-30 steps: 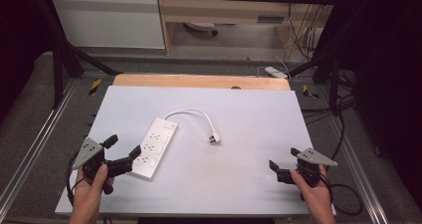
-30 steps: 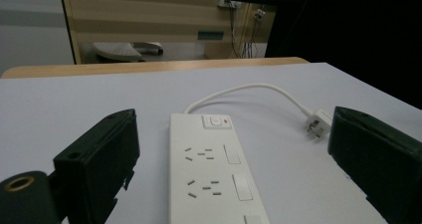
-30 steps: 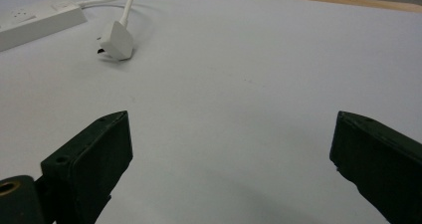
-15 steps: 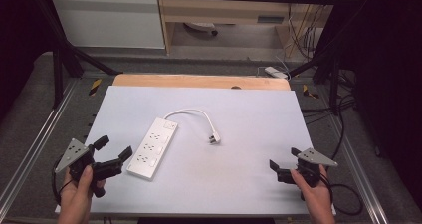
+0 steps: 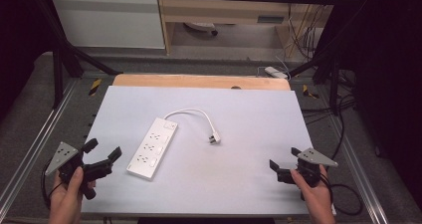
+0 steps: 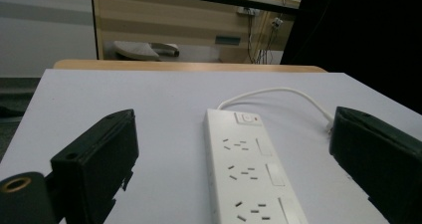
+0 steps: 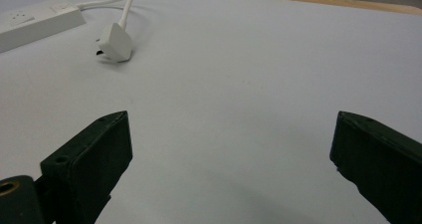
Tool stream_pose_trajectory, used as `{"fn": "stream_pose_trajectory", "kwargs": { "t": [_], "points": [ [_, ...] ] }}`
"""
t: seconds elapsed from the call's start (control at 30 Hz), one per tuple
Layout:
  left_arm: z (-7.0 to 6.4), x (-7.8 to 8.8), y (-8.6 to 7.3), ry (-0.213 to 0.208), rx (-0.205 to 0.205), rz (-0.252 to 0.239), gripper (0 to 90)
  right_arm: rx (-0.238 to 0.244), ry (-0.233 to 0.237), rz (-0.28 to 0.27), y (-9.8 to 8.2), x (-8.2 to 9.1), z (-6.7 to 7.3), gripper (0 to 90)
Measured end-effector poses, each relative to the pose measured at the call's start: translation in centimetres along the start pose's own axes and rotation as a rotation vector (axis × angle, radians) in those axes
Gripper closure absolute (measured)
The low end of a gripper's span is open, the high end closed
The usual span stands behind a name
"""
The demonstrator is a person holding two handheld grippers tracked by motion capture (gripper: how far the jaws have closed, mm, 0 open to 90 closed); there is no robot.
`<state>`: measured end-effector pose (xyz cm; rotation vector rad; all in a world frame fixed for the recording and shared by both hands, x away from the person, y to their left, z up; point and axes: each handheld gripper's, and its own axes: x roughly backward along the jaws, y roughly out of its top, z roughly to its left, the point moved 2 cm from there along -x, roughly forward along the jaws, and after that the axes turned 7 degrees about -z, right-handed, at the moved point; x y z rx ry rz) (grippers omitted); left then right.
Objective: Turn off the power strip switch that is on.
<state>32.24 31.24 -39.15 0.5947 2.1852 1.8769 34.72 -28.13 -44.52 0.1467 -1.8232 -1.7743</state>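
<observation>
A white power strip [image 5: 153, 147] lies slantwise on the pale table [image 5: 249, 119], its short white cable curling round to a white plug [image 5: 214, 139]. My left gripper [image 5: 103, 153] is held at the table's front left edge, open, with nothing between its jaws. In the left gripper view the power strip [image 6: 246, 169] lies straight ahead between the jaws. My right gripper [image 5: 284, 159] hovers near the front right corner, open and empty. The right gripper view has the plug [image 7: 115, 42] and an end of the power strip [image 7: 37, 21] far off at upper left.
A wooden strip [image 5: 199, 81] runs along the table's far edge. Metal frame rails [image 5: 37, 144] border both sides. A wooden cabinet [image 5: 224, 10] and loose cables [image 5: 303, 40] sit on the floor beyond the table.
My left gripper has drawn back leftward and toward the person, away from the power strip's near end. The right gripper has stayed in place.
</observation>
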Motion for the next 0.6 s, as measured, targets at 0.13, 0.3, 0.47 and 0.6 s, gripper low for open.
{"fn": "stream_pose_trajectory", "kwargs": {
  "t": [0.13,0.3,0.47,0.6],
  "points": [
    [1.0,0.2,-0.8,0.017,0.015,0.018,5.1,0.001,0.000,0.000,0.0,0.0,0.0,3.4],
    [2.1,0.2,-2.1,0.028,0.028,0.068,5.6,0.001,0.000,0.001,0.0,0.0,0.0,3.4],
    [2.8,0.0,-3.5,0.034,0.017,0.137,6.1,-0.005,-0.002,0.005,0.0,-0.1,0.0,3.4],
    [2.5,-0.5,-4.4,0.031,-0.009,0.187,6.3,-0.001,-0.011,0.017,-0.1,-0.2,-0.1,3.2]
  ]
}}
